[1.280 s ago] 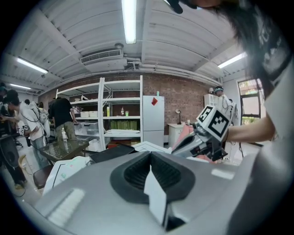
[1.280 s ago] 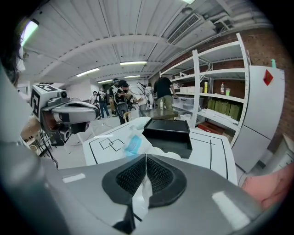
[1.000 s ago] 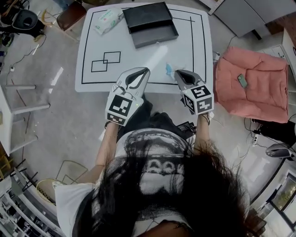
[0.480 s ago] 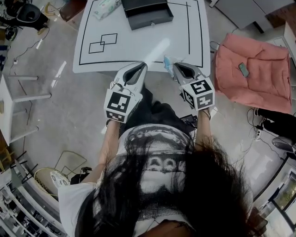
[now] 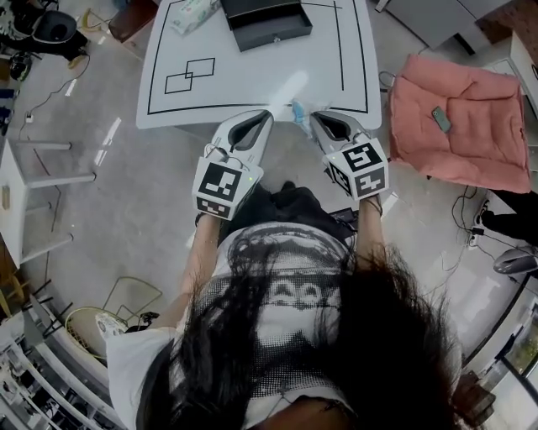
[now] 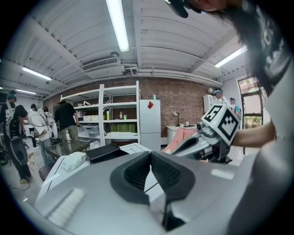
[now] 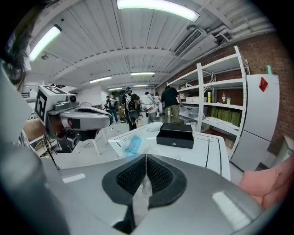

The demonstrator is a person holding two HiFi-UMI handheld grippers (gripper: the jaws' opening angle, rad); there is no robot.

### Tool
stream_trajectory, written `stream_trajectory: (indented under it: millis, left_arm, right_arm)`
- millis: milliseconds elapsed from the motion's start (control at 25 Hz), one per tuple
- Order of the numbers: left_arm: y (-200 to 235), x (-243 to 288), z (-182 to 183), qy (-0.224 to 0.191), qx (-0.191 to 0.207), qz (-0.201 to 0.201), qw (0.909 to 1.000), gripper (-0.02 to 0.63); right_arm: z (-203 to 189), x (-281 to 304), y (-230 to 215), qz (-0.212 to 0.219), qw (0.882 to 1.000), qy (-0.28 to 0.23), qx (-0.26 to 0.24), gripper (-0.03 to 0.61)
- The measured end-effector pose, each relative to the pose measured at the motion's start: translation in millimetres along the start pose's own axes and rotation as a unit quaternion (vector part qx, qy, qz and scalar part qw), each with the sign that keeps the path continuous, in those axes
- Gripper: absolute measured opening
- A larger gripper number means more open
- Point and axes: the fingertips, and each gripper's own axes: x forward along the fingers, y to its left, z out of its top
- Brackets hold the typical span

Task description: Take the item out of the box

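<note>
Head view: your right gripper (image 5: 313, 118) is pressed together on the item (image 5: 298, 111) — a clear packet with a blue part — and holds it well clear of the box (image 5: 267, 23). The box sits at the far end of the table (image 5: 252, 76), with the wipes pack (image 5: 193, 13) near its left side. Against the earlier frames, both grippers have drawn back from the box to the table's near edge. The box now lies closer to the top of the view, and the item has stayed with the right gripper throughout. Judge from this that the removal itself is done; at most, the item remains to be set down away from the box. Your left gripper (image 5: 266, 116) hovers just beside the item, also well short of the box. Left gripper view: the pads (image 6: 138, 172) meet at their tips with nothing between them. The box (image 6: 108, 151) lies well ahead, to the left. Right gripper view: the clear film runs down between the closed pads (image 7: 158, 176), and its blue part (image 7: 134, 144) stands just past the tips, well apart from the box (image 7: 175, 135) beyond. Keep the pinch firm — thin film is likely to slip.
</note>
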Motion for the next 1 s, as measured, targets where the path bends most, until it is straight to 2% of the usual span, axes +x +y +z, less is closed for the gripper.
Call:
stream_trajectory:
  millis: [600, 1000]
  left_arm:
    - [60.2, -45.7, -13.8, -0.002, 0.005, -0.016, 0.9999, 0.0]
    - [82.1, -61.4, -26.3, -0.002, 0.002, -0.027, 0.9996, 0.0]
  right_arm:
    - [29.4, 40.2, 57.8, -0.022, 1.0, -0.004, -0.004, 0.009]
    - [33.3, 57.7, 73.1, -0.037, 0.999, 0.002, 0.0, 0.009]
